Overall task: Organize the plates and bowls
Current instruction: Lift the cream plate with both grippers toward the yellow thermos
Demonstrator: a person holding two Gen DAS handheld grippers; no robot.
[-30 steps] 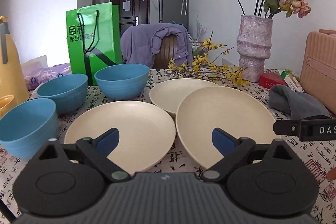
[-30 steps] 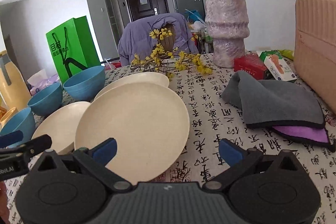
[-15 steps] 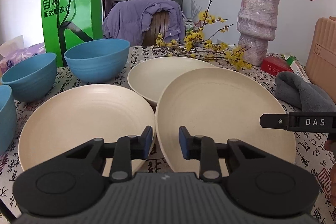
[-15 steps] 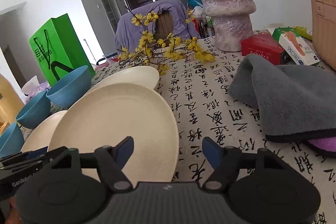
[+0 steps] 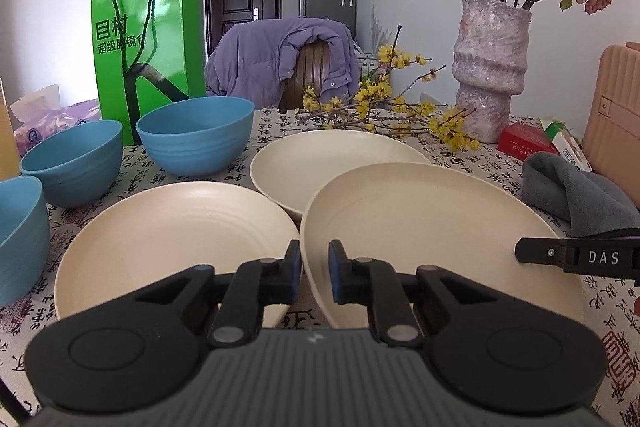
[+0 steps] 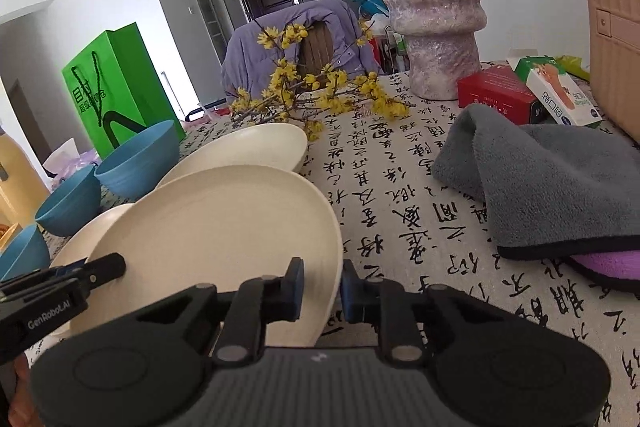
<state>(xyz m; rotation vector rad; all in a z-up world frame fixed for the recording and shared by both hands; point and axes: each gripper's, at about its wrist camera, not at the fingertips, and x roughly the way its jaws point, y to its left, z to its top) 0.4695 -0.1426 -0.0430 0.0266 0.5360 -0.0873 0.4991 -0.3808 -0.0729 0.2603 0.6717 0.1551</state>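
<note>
Step in hand, by my read: picking up the near cream plate (image 5: pixel 420 223) w/ both tools so it can go onto another plate. Left gripper (image 5: pixel 314 277) has its jaws narrowed onto that plate's near-left rim, and the rim sits between the pads; right gripper (image 6: pixel 322 285) is pinched the same way on the near-right rim. In the right wrist view the plate looks tipped up off the tablecloth (image 6: pixel 400 195), so it seems to be held, not resting. It overlaps the edges of the left plate (image 5: pixel 168 235) and the far plate (image 5: pixel 328 163), which lie flat. Three blue bowls stand apart at left: near bowl (image 5: pixel 16 239), mid bowl (image 5: pixel 72 163), far bowl (image 5: pixel 196 135), none nested yet. Next move prob calls for lifting level, both grips matched so the rim doesn't twist out, then lowering centred on the left or far plate; bowls after. Writing: right tool's finger reads "DAS", left tool's reads "GenRobot.AI"; green bag (image 5: pixel 140 47) has Chinese chars, "目村" large w/ a smaller line under; tablecloth is printed w/ black calligraphy & red seals; white box (image 6: pixel 560 99) has text too distorted to read.
</note>
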